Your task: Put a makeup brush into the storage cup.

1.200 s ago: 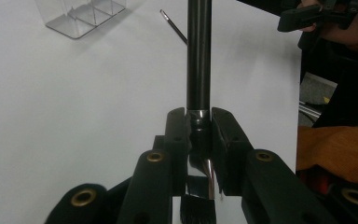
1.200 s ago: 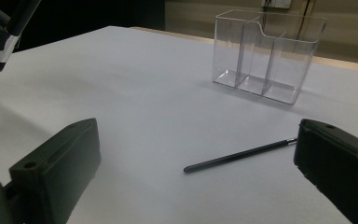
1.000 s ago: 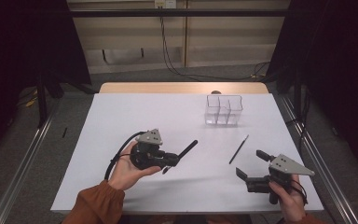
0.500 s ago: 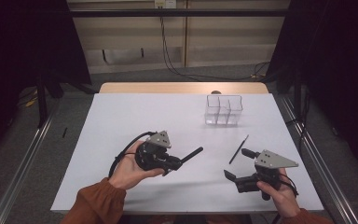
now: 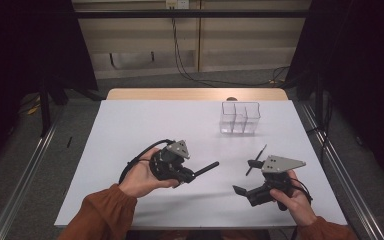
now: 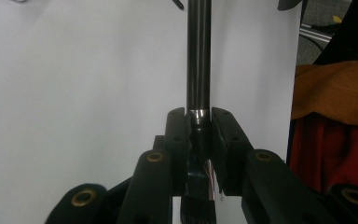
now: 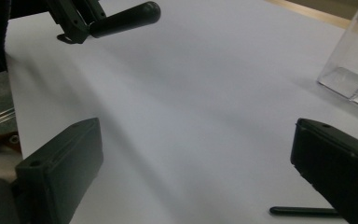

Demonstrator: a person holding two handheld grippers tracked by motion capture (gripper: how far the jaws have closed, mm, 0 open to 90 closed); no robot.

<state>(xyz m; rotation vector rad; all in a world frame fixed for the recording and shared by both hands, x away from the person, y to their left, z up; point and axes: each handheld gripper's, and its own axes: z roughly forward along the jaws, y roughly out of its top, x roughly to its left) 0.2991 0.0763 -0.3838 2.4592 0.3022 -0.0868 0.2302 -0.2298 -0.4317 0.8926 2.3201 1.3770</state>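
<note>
A white sheet covers the bench (image 5: 130,125), with dark curtains and grey floor around it. Starting at the left, about seven o'clock on the sheet, my left claw (image 6: 199,122) is clamped on a makeup brush (image 6: 199,56): the jaws pinch it at the silver ferrule, bristles tucked back toward my hand, so the long black handle juts out toward three o'clock, ready, I judge, to be passed or dropped handle-first. Moving right, a thin dark pencil-like stick (image 5: 256,160) lies flat at about four o'clock, just beside my right claw (image 7: 191,163), whose jaws stand wide apart with nothing between them. At one o'clock stands the clear divided organizer (image 5: 240,118), upright and empty. Nothing lies between the brush and it.
</note>
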